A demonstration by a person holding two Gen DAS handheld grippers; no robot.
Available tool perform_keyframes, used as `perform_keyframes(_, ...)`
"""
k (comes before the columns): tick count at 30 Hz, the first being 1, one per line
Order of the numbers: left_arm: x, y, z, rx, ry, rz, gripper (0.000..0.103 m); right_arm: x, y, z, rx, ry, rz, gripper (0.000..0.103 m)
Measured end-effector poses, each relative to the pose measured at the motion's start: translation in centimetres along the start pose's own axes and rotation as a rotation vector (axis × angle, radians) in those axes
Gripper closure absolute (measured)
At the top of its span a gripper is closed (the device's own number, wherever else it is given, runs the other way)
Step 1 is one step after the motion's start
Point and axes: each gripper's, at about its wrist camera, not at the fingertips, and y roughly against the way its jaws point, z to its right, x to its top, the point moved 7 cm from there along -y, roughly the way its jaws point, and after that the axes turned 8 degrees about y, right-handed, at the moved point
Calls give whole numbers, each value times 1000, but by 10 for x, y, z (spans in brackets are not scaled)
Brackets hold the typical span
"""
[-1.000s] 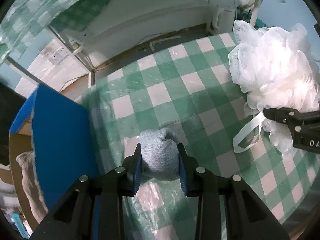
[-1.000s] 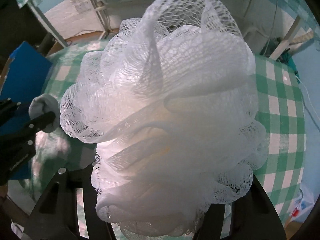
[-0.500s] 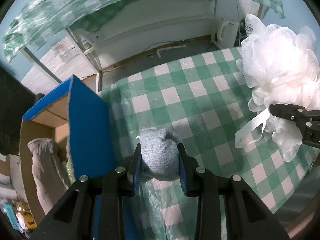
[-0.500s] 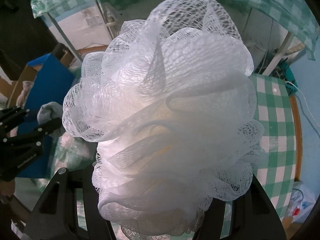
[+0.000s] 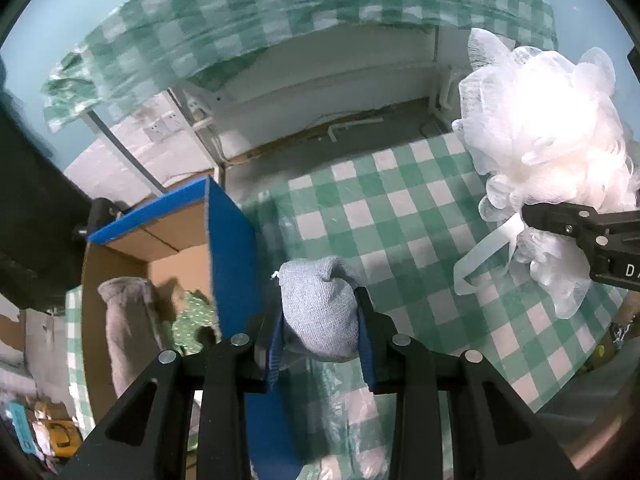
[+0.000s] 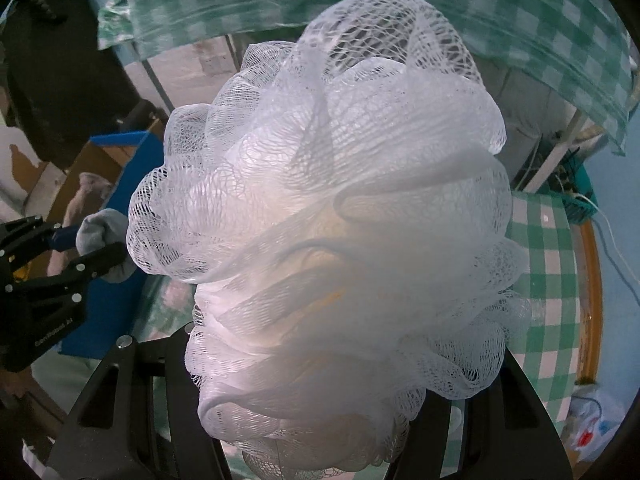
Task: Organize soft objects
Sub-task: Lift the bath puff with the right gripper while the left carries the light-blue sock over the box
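Observation:
My left gripper (image 5: 320, 312) is shut on a rolled grey-blue sock (image 5: 318, 312) and holds it in the air by the right wall of the blue cardboard box (image 5: 230, 248). My right gripper is shut on a big white mesh bath pouf (image 6: 340, 240), which fills the right wrist view and hides the fingertips. The pouf (image 5: 548, 152) shows at the right of the left wrist view, with its white loop (image 5: 484, 256) hanging. The left gripper with the sock (image 6: 102, 236) shows at the left of the right wrist view.
The box is open at the top, with a beige plush item (image 5: 128, 332) and a green dotted cloth (image 5: 196, 316) inside. It stands left of the green-and-white checked table (image 5: 400, 216). A second checked table (image 5: 280, 16) stands behind.
Both grippers have risen with their loads. The left gripper has moved towards the box, so that the inside of the box has come into view.

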Motion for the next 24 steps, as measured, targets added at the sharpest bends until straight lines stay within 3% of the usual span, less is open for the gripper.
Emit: perform_keyframes(24,-11,28,-72,68,89,49,71,63,-5,-81,92,129,74,45)
